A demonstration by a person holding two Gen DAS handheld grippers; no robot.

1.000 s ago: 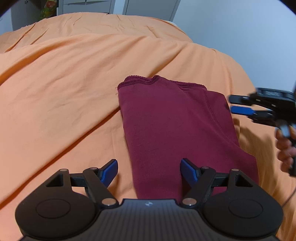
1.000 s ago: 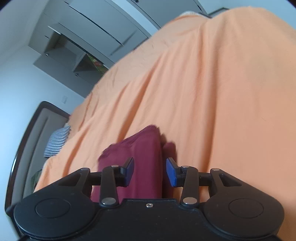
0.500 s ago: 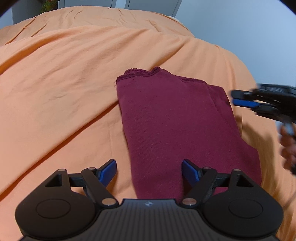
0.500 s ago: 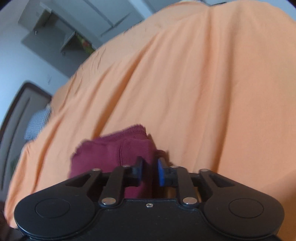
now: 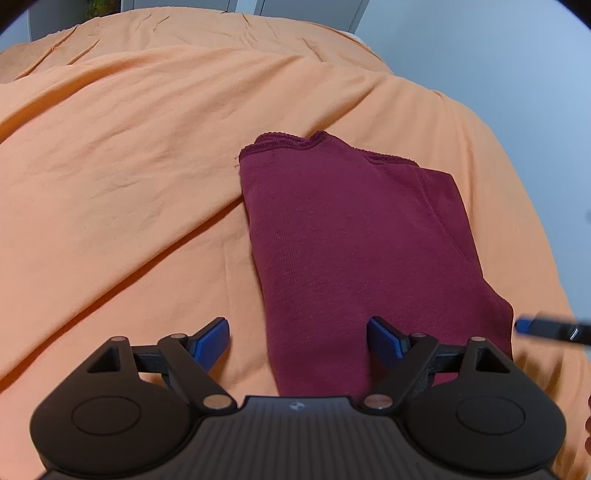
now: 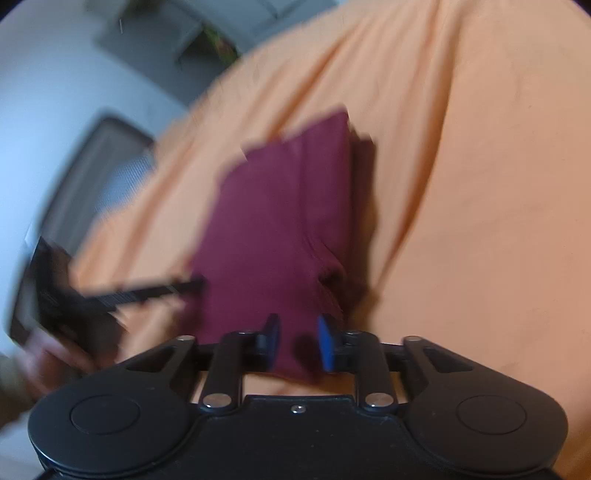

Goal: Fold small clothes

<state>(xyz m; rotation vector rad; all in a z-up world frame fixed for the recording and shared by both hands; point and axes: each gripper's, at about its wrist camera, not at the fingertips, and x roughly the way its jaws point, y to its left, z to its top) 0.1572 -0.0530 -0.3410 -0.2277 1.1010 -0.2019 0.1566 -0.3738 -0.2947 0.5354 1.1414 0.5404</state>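
The left gripper point(image 5: 298, 339) has its blue-tipped fingers point(image 5: 212, 338) spread wide, holding nothing. The near end of the folded dark red knit cloth point(image 5: 354, 236) lies between them, closer to the right finger, and the cloth runs away from the fingers in a long strip. Its far hem curls up a little.

The right gripper point(image 6: 296, 341) has its fingers point(image 6: 327, 347) close together with a small gap. The dark red cloth point(image 6: 284, 221) starts right at their tips, but this view is blurry and I cannot tell if they pinch it.

The cloth lies on a big orange bed sheet point(image 5: 129, 177) with soft wrinkles. There is plenty of bare sheet to the left of the left fingers and beyond the cloth. To the right, the sheet drops off at the bed's edge near a pale wall point(image 5: 498, 51). Grey cupboards point(image 5: 295, 5) stand far behind.
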